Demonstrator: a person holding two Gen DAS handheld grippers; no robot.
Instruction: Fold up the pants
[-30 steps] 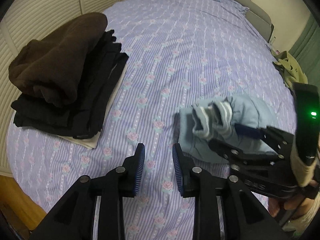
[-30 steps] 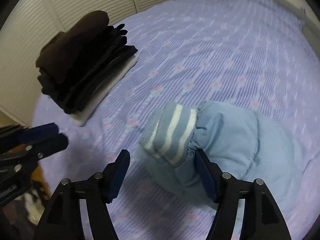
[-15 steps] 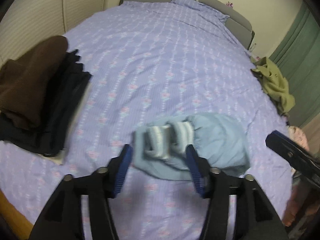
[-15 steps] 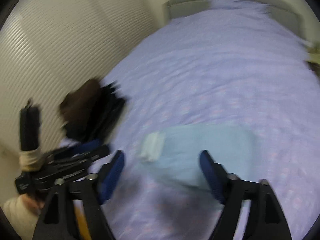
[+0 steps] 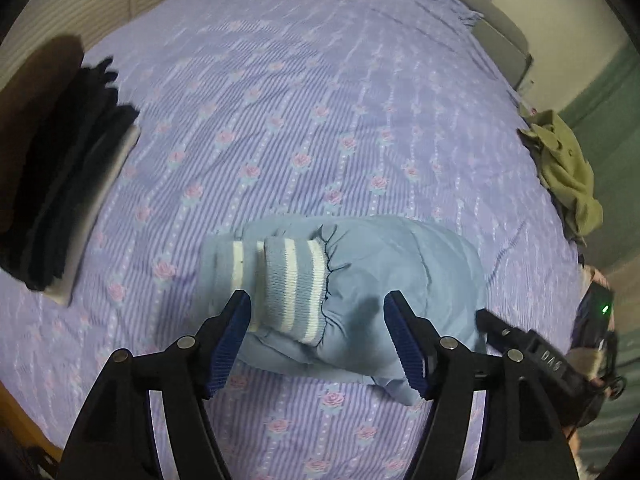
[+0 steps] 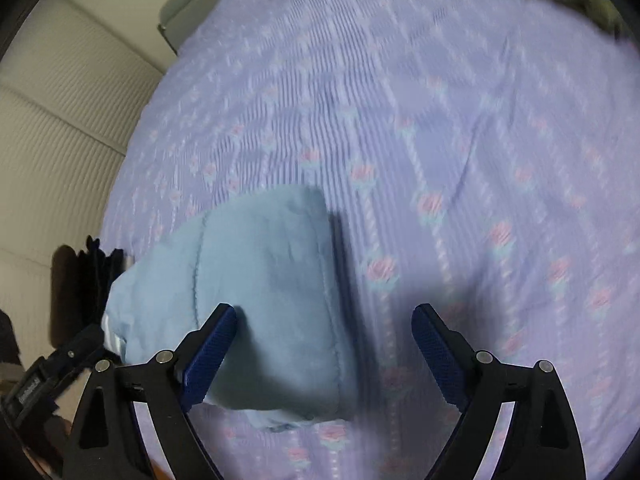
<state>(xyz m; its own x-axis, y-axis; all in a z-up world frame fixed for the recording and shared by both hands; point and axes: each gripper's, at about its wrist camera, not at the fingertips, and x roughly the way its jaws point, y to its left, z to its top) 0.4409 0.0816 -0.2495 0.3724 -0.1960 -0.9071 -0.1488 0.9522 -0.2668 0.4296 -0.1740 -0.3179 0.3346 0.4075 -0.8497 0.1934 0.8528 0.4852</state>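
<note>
Left wrist: the left gripper (image 5: 318,338) is spread wide over the pants (image 5: 360,292), bundled on the bed (image 5: 304,92), cuffs (image 5: 294,284) up. Right wrist: the right gripper (image 6: 324,350) is spread too, nothing pinched. Folding looks done; lifting the bundle is likely called for.

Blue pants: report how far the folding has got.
Done: the blue pants lie in a compact bundle on the bed, striped cuffs on top. In hand: nothing; left gripper and right gripper hover open. Left: probably moving it to the dark stack.
</note>
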